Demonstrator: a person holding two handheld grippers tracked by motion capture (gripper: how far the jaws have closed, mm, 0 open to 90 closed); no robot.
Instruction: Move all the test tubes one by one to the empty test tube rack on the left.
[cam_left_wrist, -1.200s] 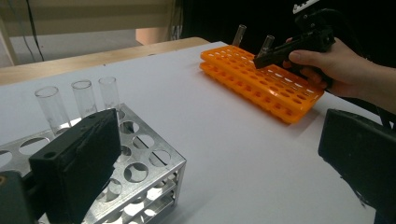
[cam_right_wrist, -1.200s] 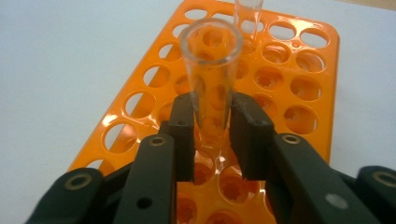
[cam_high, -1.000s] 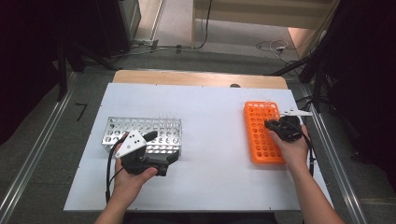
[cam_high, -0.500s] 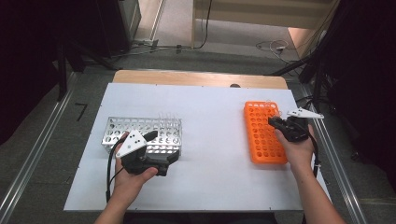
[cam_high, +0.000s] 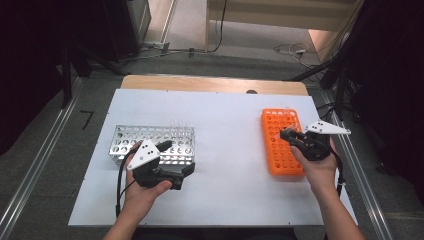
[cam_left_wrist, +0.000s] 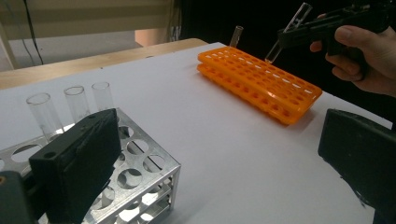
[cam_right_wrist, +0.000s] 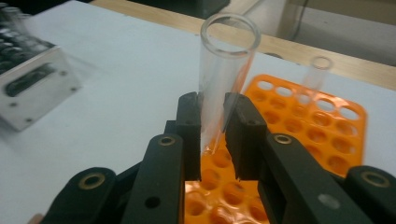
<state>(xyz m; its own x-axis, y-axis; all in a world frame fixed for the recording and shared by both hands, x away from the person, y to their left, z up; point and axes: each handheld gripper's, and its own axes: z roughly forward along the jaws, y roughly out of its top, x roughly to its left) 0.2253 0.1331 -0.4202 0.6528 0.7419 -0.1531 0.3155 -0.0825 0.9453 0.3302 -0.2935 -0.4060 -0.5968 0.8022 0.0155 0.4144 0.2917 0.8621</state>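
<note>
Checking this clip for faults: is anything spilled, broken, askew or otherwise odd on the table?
Nothing stands out. The clear glass test tube is clamped in the right gripper, above the orange plastic tube rack, tilted rather than upright. Another clear tube stands in that rack, and three stand in the perforated metal rack. No spills or breakage.

No writing, label, brand or number can be read anywhere — not on the orange rack (cam_high: 281, 141), the metal rack (cam_high: 150, 142) (bare punched holes), nor the white board (cam_high: 225, 150).
</note>
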